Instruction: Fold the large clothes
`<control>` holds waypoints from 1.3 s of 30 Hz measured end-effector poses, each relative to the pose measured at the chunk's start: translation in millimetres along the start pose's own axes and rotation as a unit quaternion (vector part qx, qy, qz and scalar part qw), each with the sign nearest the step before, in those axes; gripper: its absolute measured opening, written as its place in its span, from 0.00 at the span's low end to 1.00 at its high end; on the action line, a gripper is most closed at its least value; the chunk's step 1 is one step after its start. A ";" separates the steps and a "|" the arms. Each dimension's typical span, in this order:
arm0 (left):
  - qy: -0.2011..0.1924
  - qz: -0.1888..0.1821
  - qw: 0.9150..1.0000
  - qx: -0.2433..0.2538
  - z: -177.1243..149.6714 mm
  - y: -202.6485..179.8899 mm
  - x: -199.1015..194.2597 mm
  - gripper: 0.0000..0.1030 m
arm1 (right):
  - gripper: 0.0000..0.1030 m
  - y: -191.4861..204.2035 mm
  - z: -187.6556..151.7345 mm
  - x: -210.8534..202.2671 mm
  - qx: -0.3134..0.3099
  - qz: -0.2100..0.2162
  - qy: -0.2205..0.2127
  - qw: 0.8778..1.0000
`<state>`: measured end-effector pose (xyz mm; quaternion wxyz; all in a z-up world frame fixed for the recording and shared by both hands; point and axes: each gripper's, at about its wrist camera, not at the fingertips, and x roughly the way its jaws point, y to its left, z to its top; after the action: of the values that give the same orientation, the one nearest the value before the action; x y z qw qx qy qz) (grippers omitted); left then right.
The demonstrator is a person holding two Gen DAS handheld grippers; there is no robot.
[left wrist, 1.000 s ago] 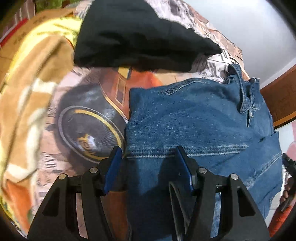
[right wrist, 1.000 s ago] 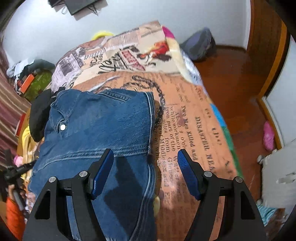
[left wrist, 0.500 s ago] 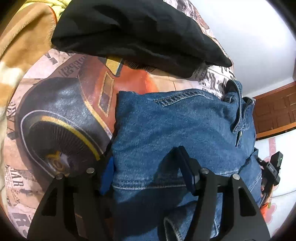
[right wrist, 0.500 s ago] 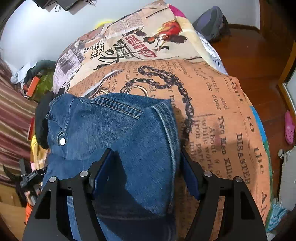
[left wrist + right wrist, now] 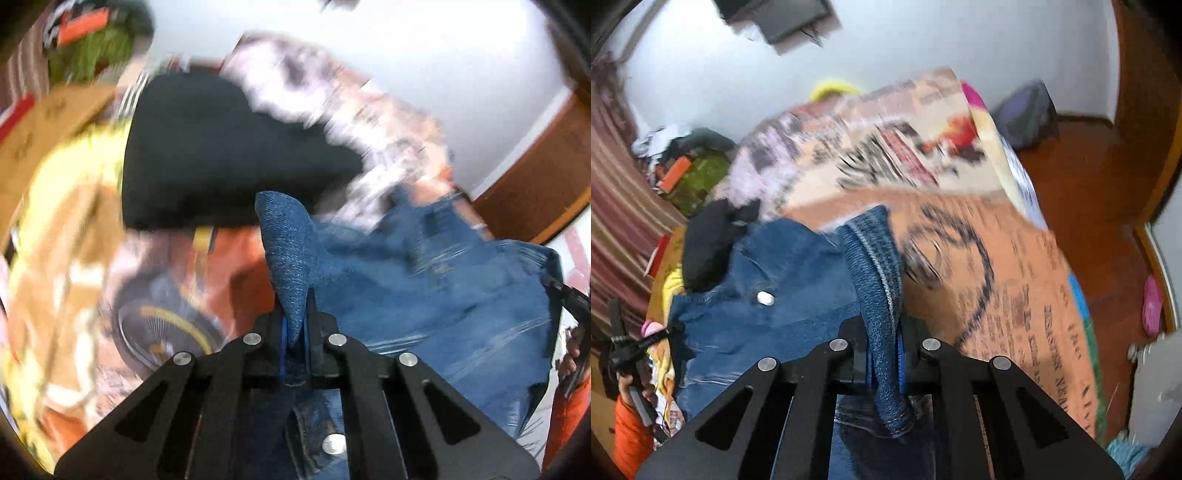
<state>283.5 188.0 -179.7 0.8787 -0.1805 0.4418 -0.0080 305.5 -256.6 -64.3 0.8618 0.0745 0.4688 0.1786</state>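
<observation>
**Both grippers bite the denim and the near edge comes up**

Closest in, the left gripper (image 5: 294,334) is pinched tight on a ridge of blue jeans (image 5: 424,295), the cloth standing up between its pads like a fin. The right gripper (image 5: 884,354) is doing the same on the other side, clamped on a thick rolled seam of the jeans (image 5: 768,306). A moment ago both sets of jaws stood wide over the flat denim near the lower fold; now they have snapped together on it and both hands are rising, so everything behind is smeared with motion.

The jeans are still mostly lying on the printed bedspread (image 5: 1015,288), with only the gripped near edge pulled up off it. The metal waist button (image 5: 765,297) shows on the part that stays down. To me this looks like the start of the next fold: lift the near end, carry it over toward the waistband.

Further back, a black garment (image 5: 221,147) sits on the bed just beyond the jeans, close enough that a careless swing could drag denim onto it. Beyond that, a yellow and tan blanket (image 5: 55,229) and the white wall (image 5: 923,44).
</observation>
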 end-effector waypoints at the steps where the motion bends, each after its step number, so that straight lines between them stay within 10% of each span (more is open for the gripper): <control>1: -0.016 -0.001 1.000 0.016 7.2 -9.3 -14.1 0.05 | 0.07 9.5 4.8 -7.6 -0.015 0.004 -0.007 1.000; 13: -0.135 0.004 0.986 0.098 79.3 -69.5 -75.6 0.05 | 0.07 57.4 72.2 -32.2 -0.070 0.014 -0.090 0.993; 26: -0.077 0.140 0.985 0.058 106.4 11.9 28.2 0.00 | 0.07 -19.4 80.6 86.8 -0.006 -0.078 0.006 0.997; 39: -0.055 0.138 0.985 0.093 63.3 -2.4 31.4 0.01 | 0.15 -11.4 54.6 65.7 -0.061 -0.116 -0.020 0.991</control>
<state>352.4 199.9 -168.8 0.9074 -0.0354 0.4107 0.0817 386.4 -240.2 -89.0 0.8887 -0.0292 0.4455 0.1043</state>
